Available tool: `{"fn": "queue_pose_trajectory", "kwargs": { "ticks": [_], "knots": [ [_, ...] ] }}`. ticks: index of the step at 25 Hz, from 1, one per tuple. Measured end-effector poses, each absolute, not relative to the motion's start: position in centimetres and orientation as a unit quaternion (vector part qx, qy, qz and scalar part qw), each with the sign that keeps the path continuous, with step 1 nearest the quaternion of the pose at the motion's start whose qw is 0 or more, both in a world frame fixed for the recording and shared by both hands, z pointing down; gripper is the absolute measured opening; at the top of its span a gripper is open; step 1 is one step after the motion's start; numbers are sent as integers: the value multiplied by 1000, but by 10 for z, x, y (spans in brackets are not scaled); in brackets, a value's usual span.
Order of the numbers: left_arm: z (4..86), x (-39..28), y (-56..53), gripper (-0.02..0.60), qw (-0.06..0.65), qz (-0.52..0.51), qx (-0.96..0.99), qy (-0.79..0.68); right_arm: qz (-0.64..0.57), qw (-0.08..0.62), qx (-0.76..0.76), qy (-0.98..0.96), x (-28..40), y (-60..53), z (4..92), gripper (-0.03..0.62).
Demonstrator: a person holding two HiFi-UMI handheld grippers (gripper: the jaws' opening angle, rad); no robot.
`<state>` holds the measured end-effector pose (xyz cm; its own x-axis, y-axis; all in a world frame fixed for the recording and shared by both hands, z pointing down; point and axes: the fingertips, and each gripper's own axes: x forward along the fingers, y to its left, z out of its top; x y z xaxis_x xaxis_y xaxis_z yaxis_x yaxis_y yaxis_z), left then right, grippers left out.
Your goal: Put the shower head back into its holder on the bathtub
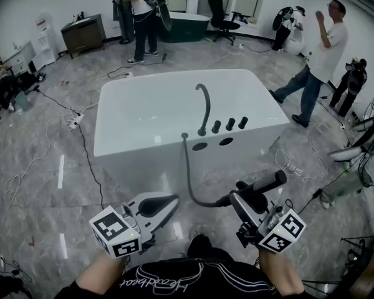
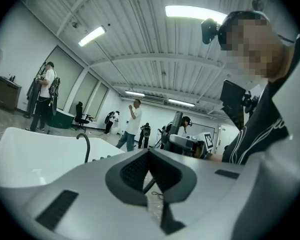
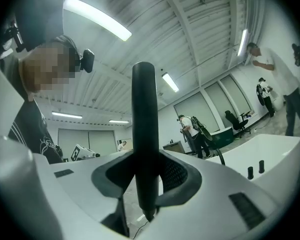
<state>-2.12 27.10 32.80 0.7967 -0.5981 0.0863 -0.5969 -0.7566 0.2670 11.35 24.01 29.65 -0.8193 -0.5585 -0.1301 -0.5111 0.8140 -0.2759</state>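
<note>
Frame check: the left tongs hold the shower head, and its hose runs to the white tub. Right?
No: the right tongs hold the shower head, per the right gripper view; the left tongs are shut, empty. The hose does run to the white tub.

Black shirt [image 1: 227, 284]: white cursive script, possibly "Headbeat".

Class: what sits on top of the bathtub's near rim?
A curved black spout, three knobs, two dark oval openings and the hose's fitting. Inside the openings nothing can be seen.
</note>
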Motion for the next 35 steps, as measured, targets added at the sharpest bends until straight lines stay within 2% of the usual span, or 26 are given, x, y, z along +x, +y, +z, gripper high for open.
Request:
{"fn": "queue_pose_trajectory", "kwargs": {
  "ticks": [8,16,24,35],
  "knots": [
    [336,-40,266,5,147,7,941,-305,-135,121,-303,936,107,233,296,132],
    [347,-17,243,5,158,26,935,-317,-145,140,-308,930,140,203,292,132],
    [373,-25,191,5,174,52,926,-330,-170,170,-297,924,136,132,298,132],
    [408,-21,48,5,199,92,911,-348,-204,181,-268,924,128,-23,311,130]
  ]
}}
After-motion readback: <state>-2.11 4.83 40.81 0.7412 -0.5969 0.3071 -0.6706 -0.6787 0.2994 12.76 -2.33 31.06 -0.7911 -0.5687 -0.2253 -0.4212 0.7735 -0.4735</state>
